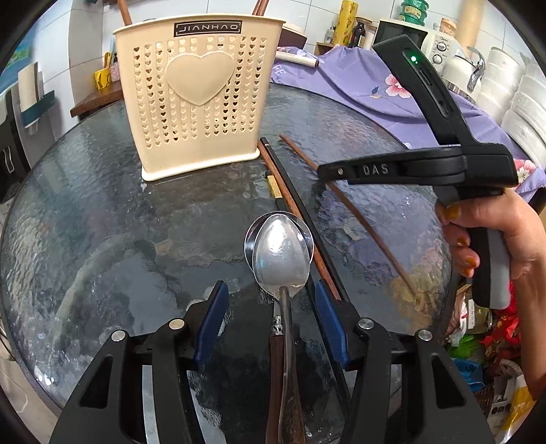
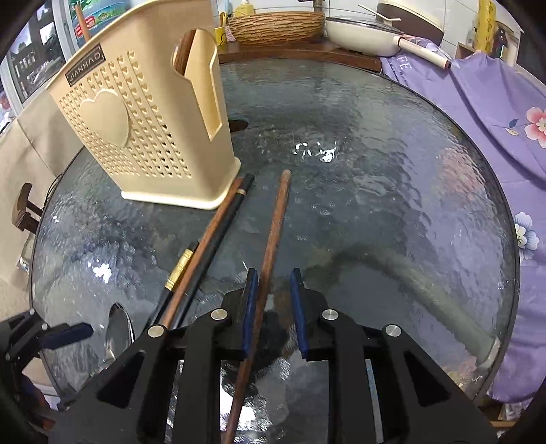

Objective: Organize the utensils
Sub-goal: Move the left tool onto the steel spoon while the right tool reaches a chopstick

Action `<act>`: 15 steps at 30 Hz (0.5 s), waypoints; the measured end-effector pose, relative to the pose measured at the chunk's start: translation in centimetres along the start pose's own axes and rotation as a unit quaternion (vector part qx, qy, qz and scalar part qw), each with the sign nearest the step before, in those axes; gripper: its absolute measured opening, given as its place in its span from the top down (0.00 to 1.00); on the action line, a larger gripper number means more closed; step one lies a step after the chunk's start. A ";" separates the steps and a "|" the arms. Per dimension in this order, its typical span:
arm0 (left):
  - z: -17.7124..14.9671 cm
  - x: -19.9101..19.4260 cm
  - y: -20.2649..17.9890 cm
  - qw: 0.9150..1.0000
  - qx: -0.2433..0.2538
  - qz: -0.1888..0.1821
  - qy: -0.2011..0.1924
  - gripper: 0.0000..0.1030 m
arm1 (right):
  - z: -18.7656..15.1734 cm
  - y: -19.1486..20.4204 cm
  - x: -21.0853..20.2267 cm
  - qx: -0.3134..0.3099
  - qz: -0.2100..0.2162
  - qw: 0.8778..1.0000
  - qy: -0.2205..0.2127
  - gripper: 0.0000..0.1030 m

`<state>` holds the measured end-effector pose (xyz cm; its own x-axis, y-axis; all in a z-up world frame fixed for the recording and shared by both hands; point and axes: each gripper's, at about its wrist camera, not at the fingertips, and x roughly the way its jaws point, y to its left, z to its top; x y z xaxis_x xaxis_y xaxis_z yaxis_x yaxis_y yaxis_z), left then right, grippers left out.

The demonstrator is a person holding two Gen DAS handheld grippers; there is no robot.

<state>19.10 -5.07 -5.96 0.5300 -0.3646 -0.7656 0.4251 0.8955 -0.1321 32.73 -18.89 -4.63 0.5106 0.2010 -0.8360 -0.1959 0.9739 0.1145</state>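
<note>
The cream plastic utensil holder (image 1: 199,99) carries a dark plate near its top rim with the brand "JIANHAO" in light letters. In the left wrist view the plate (image 1: 207,28) is seen from the front. In the right wrist view the same plate (image 2: 84,69) is tilted, and the word runs upward along it. The black body of the right tool (image 1: 418,169) shows the raised letters "DAS" on its side. On the purple cloth (image 2: 477,88) the letters "FE" can be read, the rest is hidden.

Bright even daylight, white glare patches on the glass table (image 2: 375,143), strong fisheye bending, dark corners
</note>
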 end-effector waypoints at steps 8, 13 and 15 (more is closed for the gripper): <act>1.5 0.9 0.5 1.000 -0.010 -0.016 0.004 0.54 | -0.6 0.8 -0.1 -0.015 -0.011 1.000 -0.007 0.81; 2.0 1.3 0.3 1.000 -0.007 -0.017 0.007 0.61 | -0.2 0.8 0.0 -0.005 -0.008 1.000 -0.005 0.81; 2.3 1.6 0.1 1.000 0.000 -0.012 0.008 0.61 | 0.2 0.8 0.2 -0.004 -0.011 1.000 -0.004 0.81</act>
<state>21.67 -6.20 -5.78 0.5076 -0.3817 -0.7724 0.4382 0.8863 -0.1500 32.85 -18.06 -4.59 0.5222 0.1798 -0.8337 -0.1907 0.9774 0.0913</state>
